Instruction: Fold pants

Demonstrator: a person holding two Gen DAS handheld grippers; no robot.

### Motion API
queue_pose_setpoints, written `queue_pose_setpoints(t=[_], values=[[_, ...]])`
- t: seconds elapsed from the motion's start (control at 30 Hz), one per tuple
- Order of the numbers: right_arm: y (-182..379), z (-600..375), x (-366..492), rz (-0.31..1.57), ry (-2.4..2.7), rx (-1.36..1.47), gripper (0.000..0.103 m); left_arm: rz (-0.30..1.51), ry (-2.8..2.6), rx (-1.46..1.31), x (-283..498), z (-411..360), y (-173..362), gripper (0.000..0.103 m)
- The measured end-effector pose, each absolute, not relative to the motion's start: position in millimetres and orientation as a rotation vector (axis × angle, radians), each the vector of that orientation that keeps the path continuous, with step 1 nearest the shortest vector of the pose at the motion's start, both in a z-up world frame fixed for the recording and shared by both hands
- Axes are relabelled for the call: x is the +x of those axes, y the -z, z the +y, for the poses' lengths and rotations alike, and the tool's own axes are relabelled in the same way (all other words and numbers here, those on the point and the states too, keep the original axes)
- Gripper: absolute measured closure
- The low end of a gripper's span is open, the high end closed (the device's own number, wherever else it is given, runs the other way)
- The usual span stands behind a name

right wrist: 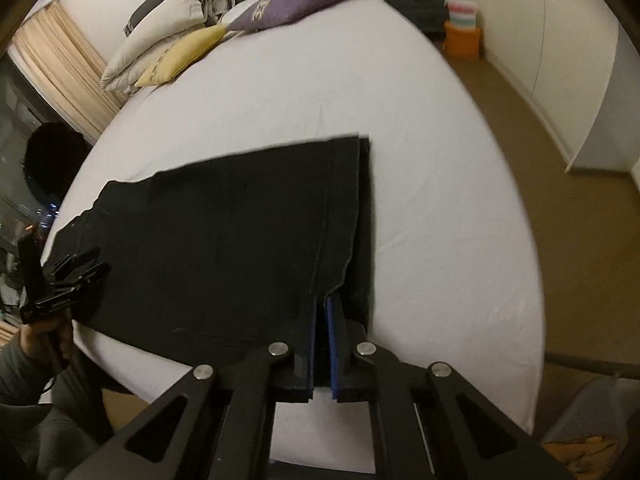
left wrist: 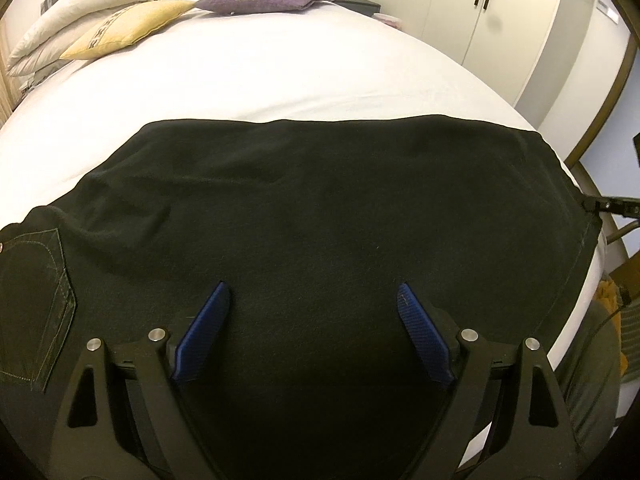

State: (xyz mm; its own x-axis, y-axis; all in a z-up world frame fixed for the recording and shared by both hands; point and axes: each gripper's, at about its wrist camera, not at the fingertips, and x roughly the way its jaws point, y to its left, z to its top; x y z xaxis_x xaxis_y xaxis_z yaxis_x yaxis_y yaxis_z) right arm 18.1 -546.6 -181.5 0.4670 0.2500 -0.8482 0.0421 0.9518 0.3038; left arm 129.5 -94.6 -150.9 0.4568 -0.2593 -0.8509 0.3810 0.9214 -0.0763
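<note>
Pinching pants [right wrist: 224,232] hem, right hand-held gripper [right wrist: 322,308] closed, left hand-held gripper [left wrist: 314,300] wide apart

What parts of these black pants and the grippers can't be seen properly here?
- Pants waistband: left wrist view, cut off at the left edge beyond the back pocket.
- Right gripper pads: right wrist view, tips buried in the hem.
- Left gripper: right wrist view, dark against cloth, jaws indistinct.

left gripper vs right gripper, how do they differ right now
The left gripper has its jaws wide apart; the right gripper is shut. The left hovers over the middle of the black pants with nothing between its pads; the right pinches the pants at the hem corner near the bed edge. Both have blue pads and point down at the pants.
</note>
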Motion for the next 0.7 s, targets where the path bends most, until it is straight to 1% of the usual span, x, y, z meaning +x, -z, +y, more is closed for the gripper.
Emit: queue_pose_setpoints(t=[0.17, 0.3, 0.33, 0.37, 0.47, 0.53, 0.63, 0.7], values=[[174.1, -549.7, 12.7, 1.051, -0.077, 0.289, 0.100, 1.020, 0.417, 0.127, 133.1, -106.8, 148.3, 0.017], [191.1, -557.5, 14.5, 1.089, -0.040, 0.334, 0.100, 1.009, 0.427, 0.149, 134.3, -118.6, 149.0, 0.017], [195.8, -558.7, 13.8, 1.093, -0.029, 0.347, 0.101, 1.006, 0.425, 0.162, 134.8, -121.9, 151.8, 0.016], [202.1, -561.0, 12.5, 1.095, -0.019, 0.364, 0.102, 0.999, 0.426, 0.171, 135.7, -124.4, 154.4, 0.013], [213.1, -578.0, 7.1, 1.083, 0.067, 0.383, 0.103, 0.985, 0.421, 0.174, 138.8, -130.1, 158.0, 0.007], [213.6, -588.0, 4.7, 1.077, 0.062, 0.441, 0.103, 0.987, 0.424, 0.170, 140.7, -130.9, 158.5, 0.007], [180.2, -582.7, -1.9, 1.013, 0.117, 0.348, 0.103, 0.991, 0.442, 0.122, 140.2, -123.1, 147.8, 0.007], [146.9, -572.9, -2.6, 0.907, 0.055, 0.366, 0.102, 0.943, 0.446, 0.069, 135.8, -107.0, 131.5, 0.007]])
